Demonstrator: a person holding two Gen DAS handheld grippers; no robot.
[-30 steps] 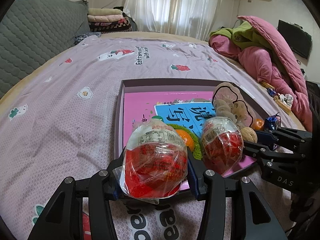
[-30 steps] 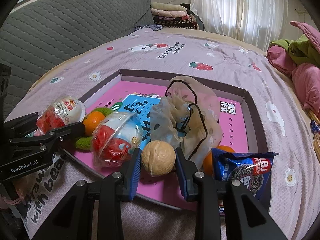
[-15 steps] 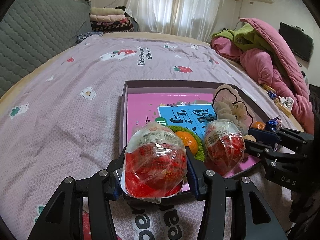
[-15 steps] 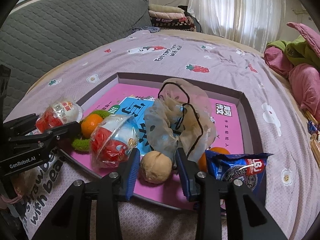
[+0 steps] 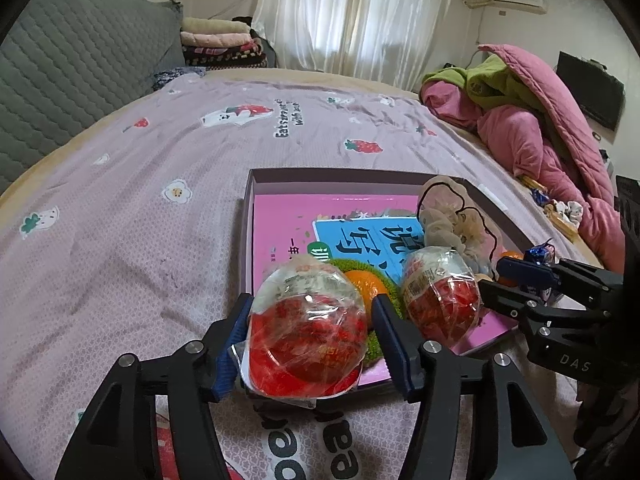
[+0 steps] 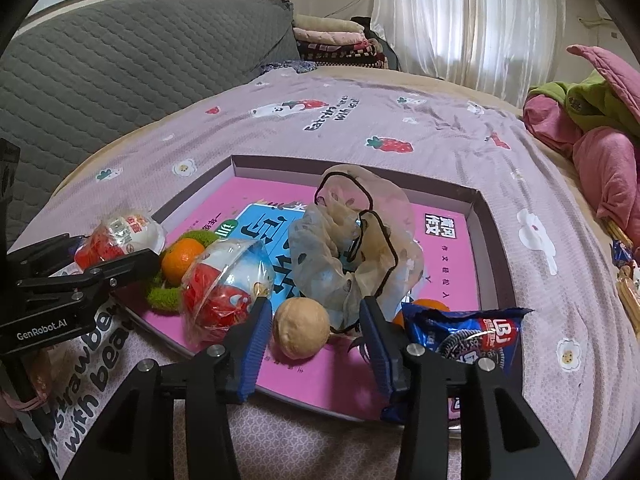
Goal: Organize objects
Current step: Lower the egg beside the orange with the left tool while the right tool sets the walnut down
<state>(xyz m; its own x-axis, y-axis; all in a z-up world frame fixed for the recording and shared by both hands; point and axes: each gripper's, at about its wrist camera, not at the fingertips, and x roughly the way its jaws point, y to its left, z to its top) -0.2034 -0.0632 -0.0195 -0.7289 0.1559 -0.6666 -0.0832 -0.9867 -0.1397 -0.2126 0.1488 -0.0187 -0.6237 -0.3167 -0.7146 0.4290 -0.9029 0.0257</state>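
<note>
A shallow box [image 5: 247, 216] [image 6: 486, 216] with a pink book inside lies on the bed. My left gripper [image 5: 310, 322] has its jaws spread around a wrapped red-and-white egg snack [image 5: 308, 334] resting on the box's near edge; the pads stand slightly off it. My right gripper [image 6: 312, 326] is open, its jaws apart on both sides of a walnut [image 6: 301, 333] lying in the box. A second wrapped egg [image 5: 440, 294] [image 6: 226, 284], an orange [image 6: 182, 260] on a green ring, sheer scrunchies [image 6: 356, 240] and a blue cookie packet [image 6: 464, 336] also sit in the box.
The bed has a purple strawberry-print sheet [image 5: 120, 208]. A grey quilted headboard [image 6: 120, 64] runs along the left. Pink and green bedding [image 5: 532, 120] is heaped at the right. Folded blankets [image 5: 220, 40] are stacked at the far end. Small wrapped items [image 5: 560, 210] lie at the right bed edge.
My right gripper has opened and let go of the walnut, which now lies in the box. My left gripper's jaws have widened around the egg snack. Both grippers have pulled back slightly.
</note>
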